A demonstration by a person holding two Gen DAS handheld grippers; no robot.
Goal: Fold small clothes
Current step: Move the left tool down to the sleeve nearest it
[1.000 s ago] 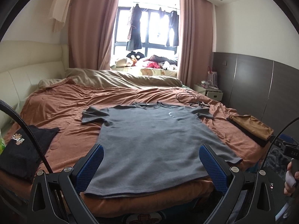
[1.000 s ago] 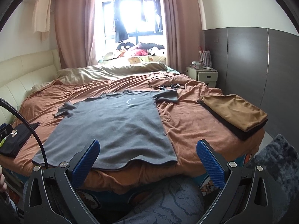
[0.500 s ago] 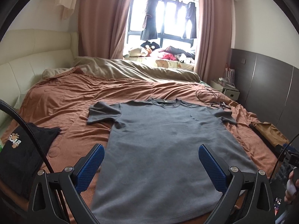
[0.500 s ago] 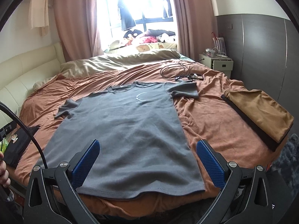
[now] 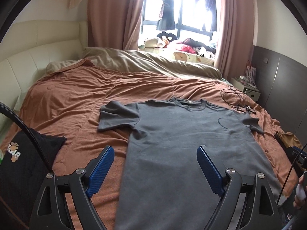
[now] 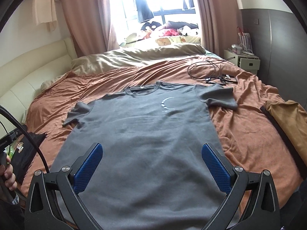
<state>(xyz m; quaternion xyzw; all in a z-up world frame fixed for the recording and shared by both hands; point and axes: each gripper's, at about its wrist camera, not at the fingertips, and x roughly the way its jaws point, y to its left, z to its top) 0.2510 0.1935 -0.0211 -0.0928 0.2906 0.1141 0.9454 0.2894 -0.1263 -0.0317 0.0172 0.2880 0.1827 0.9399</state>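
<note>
the grey t-shirt [image 6: 145, 134] lies flat, unfolded, ahead of both grippers. left gripper [image 5: 155, 164], just narrowing, and right gripper [image 6: 152, 161] gape empty; folding remains.

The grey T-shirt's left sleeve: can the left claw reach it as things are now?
Probably yes. The sleeve lies flat on the brown blanket, nothing covers it, and the left claw is open, holding nothing.

Left gripper [image 5: 155, 164] points forward and downward, its blue fingers [image 5: 100, 170] spread wide with nothing pressed between them; they have just been closing a little. Right gripper [image 6: 152, 163] points likewise, fingers [image 6: 215, 167] wide apart, gripping nothing.
</note>
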